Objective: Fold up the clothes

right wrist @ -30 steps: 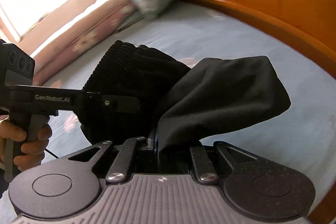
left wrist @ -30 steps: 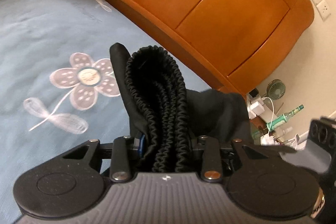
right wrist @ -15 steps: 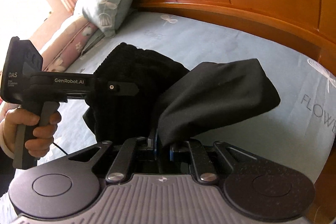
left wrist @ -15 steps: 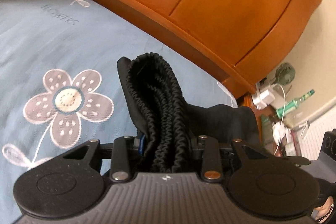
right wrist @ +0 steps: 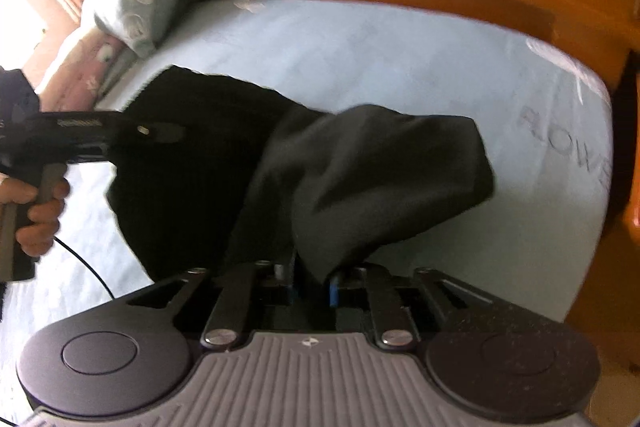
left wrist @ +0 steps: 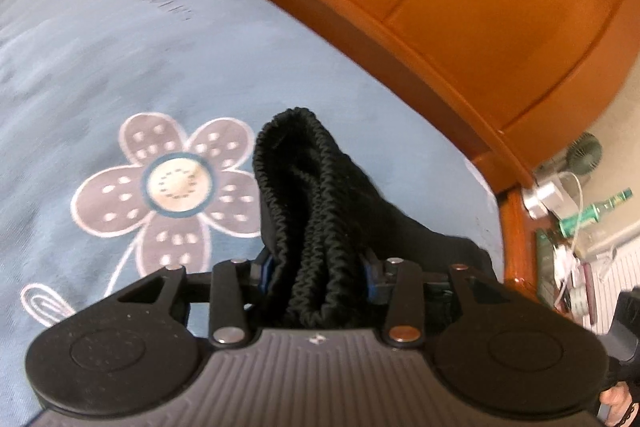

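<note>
A black garment with a gathered elastic waistband is bunched between the jaws of my left gripper, which is shut on it above the blue flowered bedsheet. In the right wrist view the same black garment hangs in a thick fold, and my right gripper is shut on its smooth end. The left gripper shows there from the side at the left, clamped on the dark waistband part, held by a hand.
An orange wooden headboard curves along the far side of the bed. A blue-green pillow leans against it at the left. Beyond the bed's right corner sits a cluttered bedside surface with a small fan and a green bottle.
Both grippers have carried the garment toward the headboard end of the bed. The flower print has slid closer under the left gripper. Both holds on the garment are unchanged.
</note>
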The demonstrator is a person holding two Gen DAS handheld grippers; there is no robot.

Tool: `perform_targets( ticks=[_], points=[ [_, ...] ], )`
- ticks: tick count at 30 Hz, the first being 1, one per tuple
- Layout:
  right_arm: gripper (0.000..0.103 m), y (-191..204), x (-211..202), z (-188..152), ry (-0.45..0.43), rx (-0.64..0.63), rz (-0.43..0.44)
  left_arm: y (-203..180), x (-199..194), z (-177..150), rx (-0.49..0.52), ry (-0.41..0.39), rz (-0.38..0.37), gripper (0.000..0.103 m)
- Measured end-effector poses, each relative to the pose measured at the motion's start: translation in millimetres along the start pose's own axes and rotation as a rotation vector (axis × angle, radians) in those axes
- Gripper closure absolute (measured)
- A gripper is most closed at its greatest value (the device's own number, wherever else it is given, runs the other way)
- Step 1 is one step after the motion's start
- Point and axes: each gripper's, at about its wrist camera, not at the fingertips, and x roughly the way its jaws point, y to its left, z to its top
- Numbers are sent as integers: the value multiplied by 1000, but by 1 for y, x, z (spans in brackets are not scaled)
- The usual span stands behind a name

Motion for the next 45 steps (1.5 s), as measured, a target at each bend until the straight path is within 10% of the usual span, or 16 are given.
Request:
perform_targets(
  ticks=[11,16,19,24,31,36,41,45],
  points=[
    [23,-97,4,-16,1,444,267,51,-7,-7,-163,1,45,45],
    [19,-136,6,-13,-66,672,402,30,-42,-18,-155,-111,15,41],
    [23,-152,20,-11,-62,762,347,4,-51,-28,-92,-143,-23,36],
    [77,-157,45,-8,-11,860,372,-37,-49,-38,36,-190,1,31],
    [94,-100,-3,30,-191,365,71,-16,-48,-34,3,-184,197,30],
    [80,-82,15,30,-76,147,-202,-16,-55,-35,-5,-199,202,30],
    [78,-79,-28,23,-205,113,-204,-22,-65,-36,6,-229,168,30],
    [78,-34,-29,26,-198,-88,-23,-33,-52,-41,42,-188,48,29]
  ],
)
